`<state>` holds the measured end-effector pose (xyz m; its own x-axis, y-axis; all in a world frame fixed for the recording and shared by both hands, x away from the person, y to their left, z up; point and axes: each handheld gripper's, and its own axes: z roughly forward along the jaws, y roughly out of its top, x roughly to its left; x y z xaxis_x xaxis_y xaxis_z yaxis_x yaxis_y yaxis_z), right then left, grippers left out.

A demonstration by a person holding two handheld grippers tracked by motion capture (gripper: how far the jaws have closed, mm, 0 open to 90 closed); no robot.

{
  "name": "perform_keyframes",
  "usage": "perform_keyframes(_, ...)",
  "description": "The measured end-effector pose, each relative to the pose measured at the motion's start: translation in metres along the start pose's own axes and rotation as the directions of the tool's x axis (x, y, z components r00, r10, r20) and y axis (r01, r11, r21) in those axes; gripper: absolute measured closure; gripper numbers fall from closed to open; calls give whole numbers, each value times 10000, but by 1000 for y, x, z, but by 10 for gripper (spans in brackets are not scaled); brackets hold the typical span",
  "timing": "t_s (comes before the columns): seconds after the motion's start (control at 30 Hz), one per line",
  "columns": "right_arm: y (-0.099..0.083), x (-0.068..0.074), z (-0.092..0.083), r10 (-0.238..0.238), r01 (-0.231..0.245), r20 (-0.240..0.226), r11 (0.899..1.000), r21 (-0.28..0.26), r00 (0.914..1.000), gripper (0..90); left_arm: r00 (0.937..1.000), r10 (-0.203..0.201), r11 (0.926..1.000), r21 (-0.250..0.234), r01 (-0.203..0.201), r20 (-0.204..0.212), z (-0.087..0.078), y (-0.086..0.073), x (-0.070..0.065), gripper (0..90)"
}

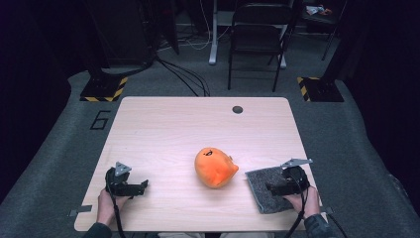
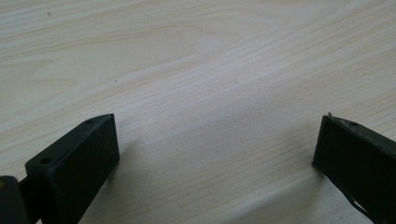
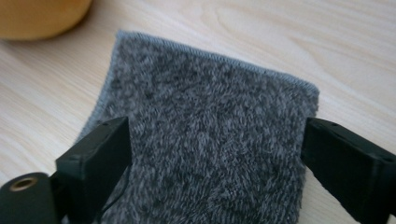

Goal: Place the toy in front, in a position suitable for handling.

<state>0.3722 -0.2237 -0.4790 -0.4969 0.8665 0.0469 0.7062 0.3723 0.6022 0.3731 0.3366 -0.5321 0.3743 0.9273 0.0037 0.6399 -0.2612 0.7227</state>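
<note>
On the table, near edge: two hand-held grippers at work, one at each corner on the person's side.
Table (image 1: 163,124): pale wood-grain top, a small dark round spot (image 1: 237,109) near the far edge.
Cloth (image 1: 270,191): grey, fuzzy, roughly square with a stitched hem, lying flat near the right front corner; no tag or brand readable on it.
Cloth, close view (image 3: 210,135): it spreads between and beneath the two black jaws of the right gripper view, its hemmed far edge clear of them.
Right gripper (image 1: 283,188): over the cloth, jaws spread wide, one to each side of the cloth; whether the jaws touch the pile cannot be told.
Right hand (image 1: 304,203): at the table's front edge, behind the gripper.
Left gripper (image 1: 130,188): near the left front corner, well apart from the cloth, jaws wide apart with bare wood between them in the left gripper view.
Left hand (image 1: 106,203): at the front edge, gripping the tool.
Soft toy (image 1: 215,167): orange, rounded, with a small dark face mark on top; stands mid-table, just left of the cloth, not touching it.
Writing: a dark figure "6" (image 1: 100,120) on the grey floor beside the table's left far corner.
Floor markers: yellow-and-black striped bases (image 1: 104,90) at both far corners.
Chair (image 1: 258,34): dark folding type, beyond the table.
</note>
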Motion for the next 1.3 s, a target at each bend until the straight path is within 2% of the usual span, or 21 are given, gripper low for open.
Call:
perform_keyframes(0.13,-5,1,11,-129,123,104,9985,534,9999,134,10000,8,10000,71,-8,37,0,0,0,0)
perform_keyframes(0.23,-7,2,15,-199,188,141,9972,727,9997,151,10000,13,10000,63,-13,41,0,0,0,0)
perform_keyframes(0.33,-9,6,21,-491,454,309,9929,1102,9983,193,10000,17,10000,85,-17,34,-1,0,0,0)
perform_keyframes(0.63,-9,8,20,-578,540,308,9921,1130,9979,354,10000,15,10000,71,-15,43,0,0,0,0)
perform_keyframes(0.67,-9,7,18,-611,576,290,9924,1083,9977,437,10000,19,10000,64,-19,44,0,0,0,0)
perform_keyframes(0.83,-10,5,15,-516,482,330,9940,978,9981,638,10000,29,10000,77,-30,38,0,0,0,0)
perform_keyframes(0.93,-11,6,15,-470,445,273,9953,856,9985,723,10000,26,10000,80,-26,41,0,0,0,0)
perform_keyframes(1.1,-10,9,15,-535,496,398,9943,944,9978,768,10000,43,10000,82,-43,41,0,0,1,0)
perform_keyframes(1.3,-10,6,13,-428,402,267,9950,915,9987,781,10000,53,10000,81,-53,52,0,0,1,0)
